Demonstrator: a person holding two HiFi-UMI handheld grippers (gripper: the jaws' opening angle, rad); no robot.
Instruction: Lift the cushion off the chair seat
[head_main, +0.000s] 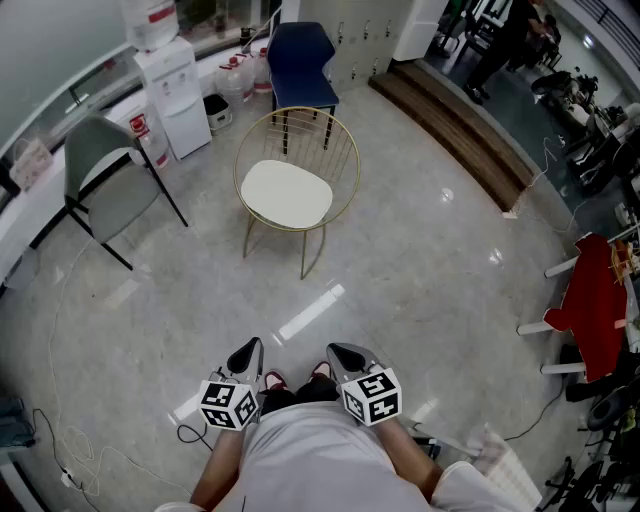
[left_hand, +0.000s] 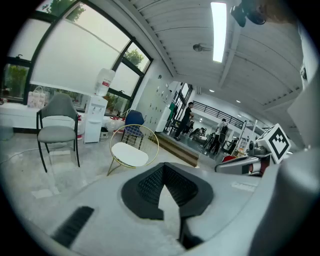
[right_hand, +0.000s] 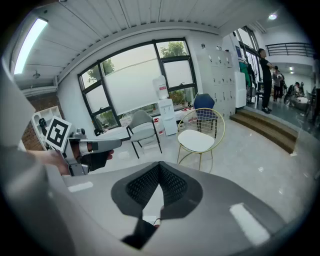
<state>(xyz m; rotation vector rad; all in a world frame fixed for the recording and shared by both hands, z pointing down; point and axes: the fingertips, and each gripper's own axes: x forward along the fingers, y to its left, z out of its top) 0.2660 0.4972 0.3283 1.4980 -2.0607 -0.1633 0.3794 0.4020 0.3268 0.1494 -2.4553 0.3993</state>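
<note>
A pale, glossy stone floor (head_main: 420, 260) spreads across an open room with tall windows and ceiling strip lights. In the head view, at 6 o'clock, a person stands holding two grippers out side by side, each angled down toward the floor. The left gripper (head_main: 248, 355) is clenched, its dark ribbed jaws pressed together with nothing between them. The right gripper (head_main: 343, 354) is likewise clamped closed and empty. The tips of red shoes (head_main: 272, 380) show between the two tools.

Well ahead of the jaws, at about 12 o'clock, stands a gold wire chair (head_main: 335, 140) with a round hoop back. The white cushion (head_main: 287, 193) lies flat on its seat, well apart from both grippers and untouched.

At 10 o'clock from the gold chair sits a grey chair (head_main: 105, 165) on black legs. Beyond that one, a white water dispenser (head_main: 175, 95) stands against the wall, with water bottles (head_main: 238, 75) on the floor to its right. A blue chair (head_main: 300, 60) stands directly behind the gold one at 12 o'clock. A long wooden step (head_main: 460, 130) runs off toward 2 o'clock, and a red item (head_main: 592, 300) rests on a white frame at 3 o'clock.
</note>
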